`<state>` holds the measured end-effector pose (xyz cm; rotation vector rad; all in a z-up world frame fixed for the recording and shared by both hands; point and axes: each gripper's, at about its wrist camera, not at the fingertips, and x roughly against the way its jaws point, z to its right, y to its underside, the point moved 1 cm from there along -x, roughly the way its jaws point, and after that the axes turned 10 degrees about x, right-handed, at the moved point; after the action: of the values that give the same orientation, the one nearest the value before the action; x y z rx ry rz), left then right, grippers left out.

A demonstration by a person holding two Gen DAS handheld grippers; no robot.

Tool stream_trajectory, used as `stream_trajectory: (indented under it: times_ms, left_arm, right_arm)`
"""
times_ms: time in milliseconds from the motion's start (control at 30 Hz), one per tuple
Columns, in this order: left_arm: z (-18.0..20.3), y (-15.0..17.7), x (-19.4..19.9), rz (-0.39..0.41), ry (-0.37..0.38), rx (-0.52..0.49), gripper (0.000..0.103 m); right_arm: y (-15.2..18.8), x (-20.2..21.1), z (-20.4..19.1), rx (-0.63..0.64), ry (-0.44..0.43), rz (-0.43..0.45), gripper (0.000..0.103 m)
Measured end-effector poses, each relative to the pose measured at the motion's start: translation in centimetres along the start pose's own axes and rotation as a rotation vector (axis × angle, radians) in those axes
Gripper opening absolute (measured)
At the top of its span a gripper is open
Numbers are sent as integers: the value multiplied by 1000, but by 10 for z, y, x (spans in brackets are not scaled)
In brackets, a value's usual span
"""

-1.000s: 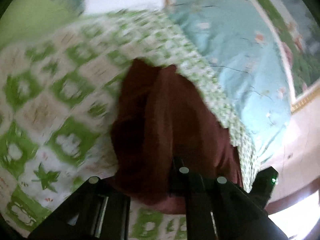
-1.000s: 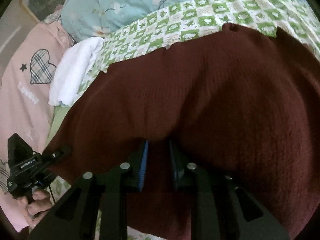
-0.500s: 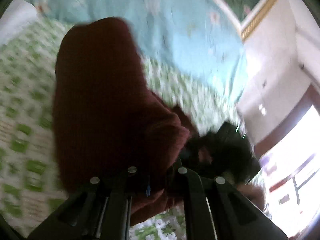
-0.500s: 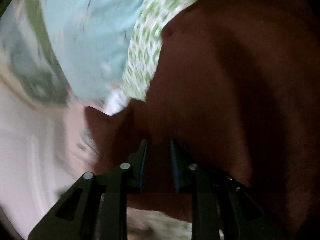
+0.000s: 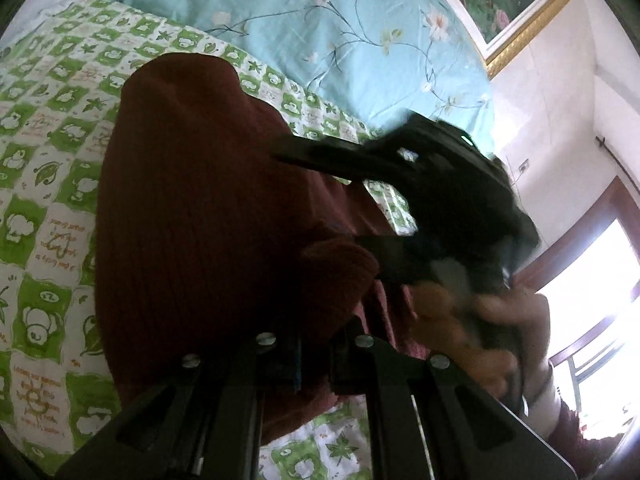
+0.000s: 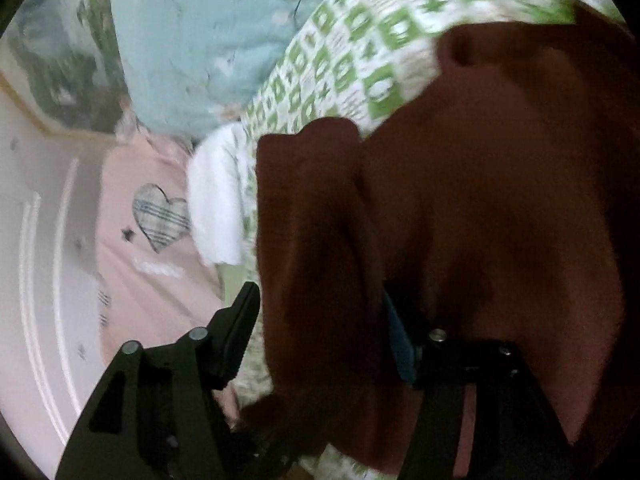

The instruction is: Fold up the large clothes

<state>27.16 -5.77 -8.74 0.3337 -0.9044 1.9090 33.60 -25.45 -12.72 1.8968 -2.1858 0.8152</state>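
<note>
The right tool point(image 6: 320, 328) had just opened wide around the maroon sweater point(image 5: 208, 208), releasing its fold, while the left tool point(image 5: 316, 356) stayed clamped on it.

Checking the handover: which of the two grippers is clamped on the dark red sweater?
The left gripper, jaws shut on the dark red sweater. The right gripper has just been opening; fabric sits between its spread jaws, unpinched.

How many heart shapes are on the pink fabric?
1: a plaid heart on the pink fabric, left of the white towel in the right wrist view. More could be hidden beyond the frame.
</note>
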Motion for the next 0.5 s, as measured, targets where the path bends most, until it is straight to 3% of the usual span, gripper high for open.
stream_trajectory:
  times_ms: [67,100,167,333,433,500]
  left_arm:
    - [1,1,0,2,-1,-2,6]
    - [1,0,0,4,-6,-6,6]
    - [4,1,3,8,-16,-15,6]
    - [40,0,3,-7,49,-74,7]
    - [72,7,-16,-49,112,-105,8]
    - [86,18,-37,-90,115,-118,13]
  right_arm:
    - [-10,-16,0,36,17,-35,58]
    - [-13,-18,-2,48,24,-27,36]
    - [-17,-15,-6,52,-15,-16,23]
    - [-13,48,-28,163,-10,94,17]
    - [-3,99,-24,198,54,169,17]
    - [7,126,3,173,143,185,17]
